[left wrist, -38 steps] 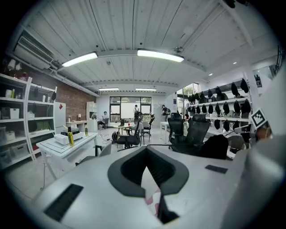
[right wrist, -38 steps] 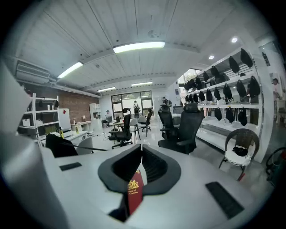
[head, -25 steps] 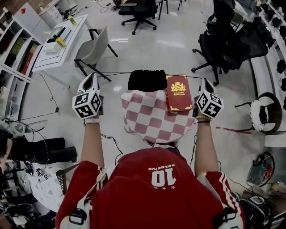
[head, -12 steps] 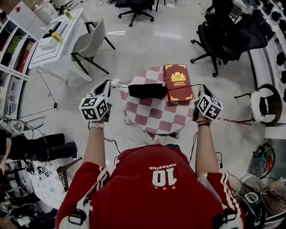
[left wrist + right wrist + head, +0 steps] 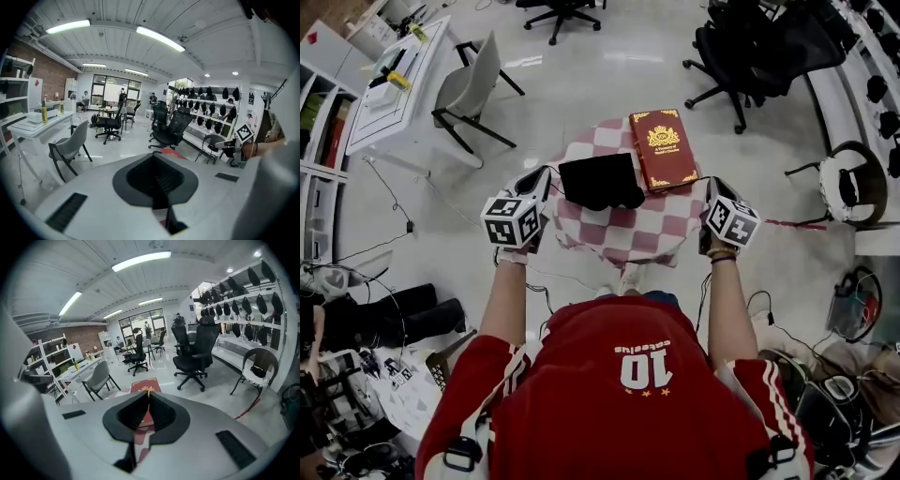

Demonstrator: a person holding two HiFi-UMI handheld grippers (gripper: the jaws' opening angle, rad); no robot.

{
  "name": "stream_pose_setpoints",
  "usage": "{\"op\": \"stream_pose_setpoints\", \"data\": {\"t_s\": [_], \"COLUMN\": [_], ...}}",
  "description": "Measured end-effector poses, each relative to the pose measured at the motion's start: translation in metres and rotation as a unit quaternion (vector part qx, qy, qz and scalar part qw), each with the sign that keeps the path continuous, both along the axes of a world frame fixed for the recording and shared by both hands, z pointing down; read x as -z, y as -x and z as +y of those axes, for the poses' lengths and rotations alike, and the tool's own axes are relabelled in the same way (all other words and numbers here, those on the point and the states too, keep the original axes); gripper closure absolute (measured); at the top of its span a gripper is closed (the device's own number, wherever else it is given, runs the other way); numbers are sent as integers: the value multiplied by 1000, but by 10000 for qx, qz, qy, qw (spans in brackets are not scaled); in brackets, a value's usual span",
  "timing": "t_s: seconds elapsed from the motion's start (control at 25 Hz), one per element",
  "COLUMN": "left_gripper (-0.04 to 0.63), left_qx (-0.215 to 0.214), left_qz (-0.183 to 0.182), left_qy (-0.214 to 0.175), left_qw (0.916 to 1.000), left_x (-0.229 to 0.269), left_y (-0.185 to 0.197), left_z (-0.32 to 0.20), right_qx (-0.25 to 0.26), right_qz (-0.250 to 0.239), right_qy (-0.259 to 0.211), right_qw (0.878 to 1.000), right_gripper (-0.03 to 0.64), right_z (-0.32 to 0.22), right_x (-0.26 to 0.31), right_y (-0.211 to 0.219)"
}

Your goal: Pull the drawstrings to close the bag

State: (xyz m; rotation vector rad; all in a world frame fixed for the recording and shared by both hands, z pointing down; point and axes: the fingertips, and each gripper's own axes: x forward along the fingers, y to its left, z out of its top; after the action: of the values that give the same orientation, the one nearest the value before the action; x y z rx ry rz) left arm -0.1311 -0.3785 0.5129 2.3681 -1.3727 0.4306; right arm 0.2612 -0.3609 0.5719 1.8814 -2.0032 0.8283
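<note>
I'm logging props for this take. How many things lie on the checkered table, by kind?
Black drawstring bag: 1
Red book: 1
Total: 2

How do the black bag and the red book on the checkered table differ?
The bag is plain black, soft and uneven in outline; the book is red with gold decoration, rigid and rectangular. The bag sits nearer the person, toward the left; the book lies farther off, on the right. Both rest on the checkered cloth, side by side.
</note>
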Motion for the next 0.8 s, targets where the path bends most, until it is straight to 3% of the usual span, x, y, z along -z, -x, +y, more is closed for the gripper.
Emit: {"op": "stream_pose_setpoints", "data": {"t_s": [0.4,0.68,0.8], "left_gripper": [589,589,524], "left_qx": [-1009,-1481,-1632], "left_qz": [-130,-270,-266], "left_qy": [504,543,530], "left_qw": [9935,9871,9848], "left_x": [-45,-56,-52], "left_y": [-72,-105,-111], "left_z": [20,24,24], "right_qx": [177,417,416], "right_qz": [-250,-171,-170], "right_qy": [689,893,910], "right_qw": [9972,9950,9948], "right_gripper": [592,592,589], "right_z": [50,62,65], "right_x": [-56,-68,-66], "right_y": [14,20,15]}}
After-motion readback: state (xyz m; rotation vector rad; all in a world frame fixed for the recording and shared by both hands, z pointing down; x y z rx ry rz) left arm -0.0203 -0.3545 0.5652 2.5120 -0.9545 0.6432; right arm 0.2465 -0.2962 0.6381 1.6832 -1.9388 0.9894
